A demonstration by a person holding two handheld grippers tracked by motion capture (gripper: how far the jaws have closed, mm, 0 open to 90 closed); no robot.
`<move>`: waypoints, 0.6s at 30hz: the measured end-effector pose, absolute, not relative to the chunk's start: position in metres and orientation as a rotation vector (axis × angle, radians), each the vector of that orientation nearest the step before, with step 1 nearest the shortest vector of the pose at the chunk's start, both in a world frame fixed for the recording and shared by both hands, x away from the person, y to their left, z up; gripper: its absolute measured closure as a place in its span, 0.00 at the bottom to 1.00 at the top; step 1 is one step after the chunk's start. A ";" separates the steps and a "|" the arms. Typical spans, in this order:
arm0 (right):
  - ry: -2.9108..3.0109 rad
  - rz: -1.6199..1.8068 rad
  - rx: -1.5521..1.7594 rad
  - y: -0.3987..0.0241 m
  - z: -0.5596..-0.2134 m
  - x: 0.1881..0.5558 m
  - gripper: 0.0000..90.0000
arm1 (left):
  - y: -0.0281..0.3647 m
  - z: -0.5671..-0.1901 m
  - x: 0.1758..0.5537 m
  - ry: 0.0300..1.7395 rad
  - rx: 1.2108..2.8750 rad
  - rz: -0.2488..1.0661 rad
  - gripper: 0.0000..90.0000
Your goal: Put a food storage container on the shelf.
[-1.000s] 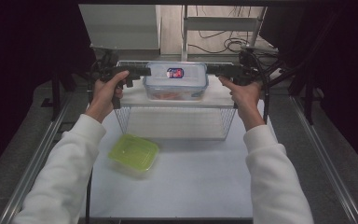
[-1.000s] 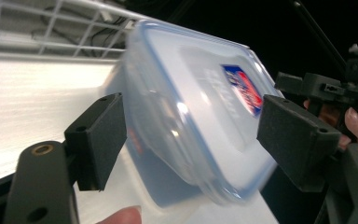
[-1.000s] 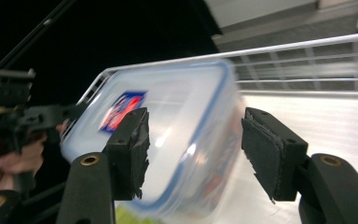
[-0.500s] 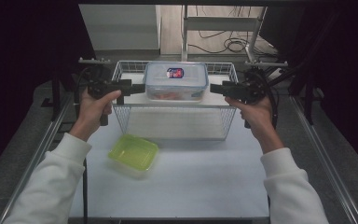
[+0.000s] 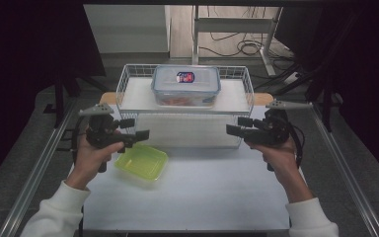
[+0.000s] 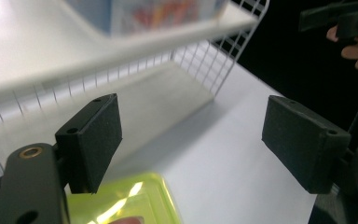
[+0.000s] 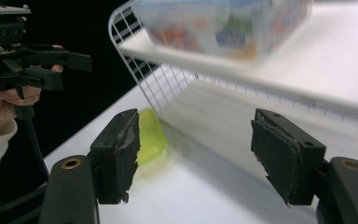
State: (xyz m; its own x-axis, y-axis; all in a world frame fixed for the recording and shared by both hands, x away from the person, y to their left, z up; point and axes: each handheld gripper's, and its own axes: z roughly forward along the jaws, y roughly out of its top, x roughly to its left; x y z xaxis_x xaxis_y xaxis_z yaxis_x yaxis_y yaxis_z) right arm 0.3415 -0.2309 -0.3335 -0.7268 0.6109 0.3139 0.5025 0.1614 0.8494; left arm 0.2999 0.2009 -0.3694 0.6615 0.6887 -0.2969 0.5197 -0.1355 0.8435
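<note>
Both grippers [image 5: 139,133] [image 5: 233,129] withdrew from the box [image 5: 186,85], jaws open, empty, right's just widening.

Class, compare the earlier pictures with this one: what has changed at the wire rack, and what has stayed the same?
Both tongs, left and right, have let go of the clear lidded box and drawn back toward the person and downward, off the wire rack. The right tongs' jaws have just been opening; both stand open with nothing between them. The box stays on the rack's shelf, the green container on the table.
</note>
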 end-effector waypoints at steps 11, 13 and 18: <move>2.418 1.441 1.130 -0.245 -0.394 0.304 0.36 | 0.193 -0.409 0.280 0.997 1.917 0.177 0.23; 2.419 1.439 1.139 -0.247 -0.402 0.301 0.36 | 0.191 -0.414 0.278 1.005 1.927 0.169 0.24; 2.445 1.409 1.153 -0.250 -0.412 0.298 0.36 | 0.187 -0.419 0.276 1.002 1.963 0.175 0.25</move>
State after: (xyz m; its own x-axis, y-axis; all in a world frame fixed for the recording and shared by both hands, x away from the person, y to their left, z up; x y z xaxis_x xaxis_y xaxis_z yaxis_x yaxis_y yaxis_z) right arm 0.2981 -0.2497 -0.4124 -0.7103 0.6481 0.2748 0.5626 0.2881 0.7749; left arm 0.2756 0.1867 -0.4193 0.6617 0.7065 -0.2512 0.5792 -0.2689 0.7695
